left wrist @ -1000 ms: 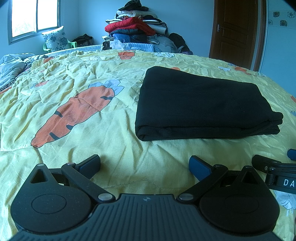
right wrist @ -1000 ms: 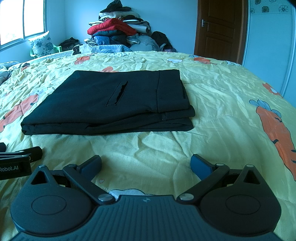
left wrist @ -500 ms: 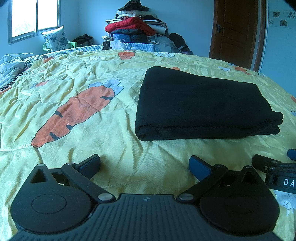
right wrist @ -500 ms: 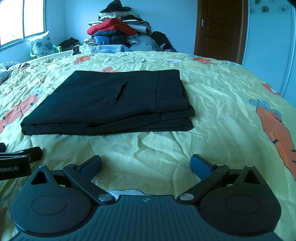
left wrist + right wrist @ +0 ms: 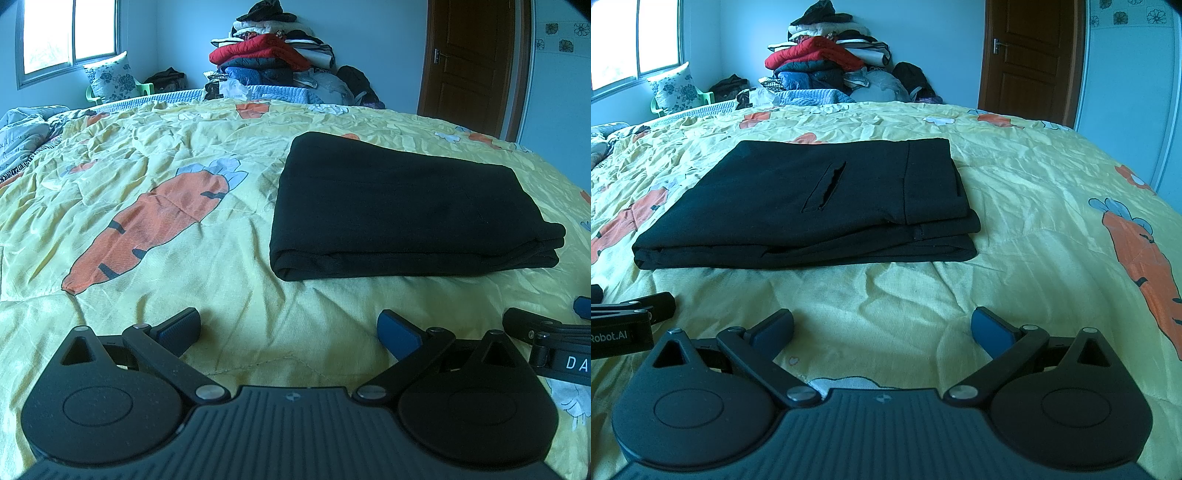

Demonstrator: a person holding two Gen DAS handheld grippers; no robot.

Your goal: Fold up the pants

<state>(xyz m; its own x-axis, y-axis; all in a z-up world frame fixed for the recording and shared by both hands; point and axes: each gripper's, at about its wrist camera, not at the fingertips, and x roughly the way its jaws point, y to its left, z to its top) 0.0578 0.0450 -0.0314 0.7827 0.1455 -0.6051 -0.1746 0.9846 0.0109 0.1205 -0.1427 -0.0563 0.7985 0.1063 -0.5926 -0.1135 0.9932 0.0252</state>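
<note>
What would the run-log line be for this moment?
black pants: folded, flat on carrot-print bedspread | left gripper: open, empty, short of pants | right gripper: open, empty | fold looks done

Carrot-print bedspread (image 5: 155,236) — clothes pile (image 5: 273,55) behind

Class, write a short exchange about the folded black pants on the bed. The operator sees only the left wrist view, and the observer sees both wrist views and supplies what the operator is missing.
Operator: From the left wrist, the pants show a plain black top. Is there any detail on it?
Observer: Yes. The right wrist view shows a pocket slit in the top layer.
Operator: I see only an edge of the right gripper. Is it open?
Observer: Yes. Its fingers are spread wide and hold nothing. They stop short of the pants' near edge.
</note>
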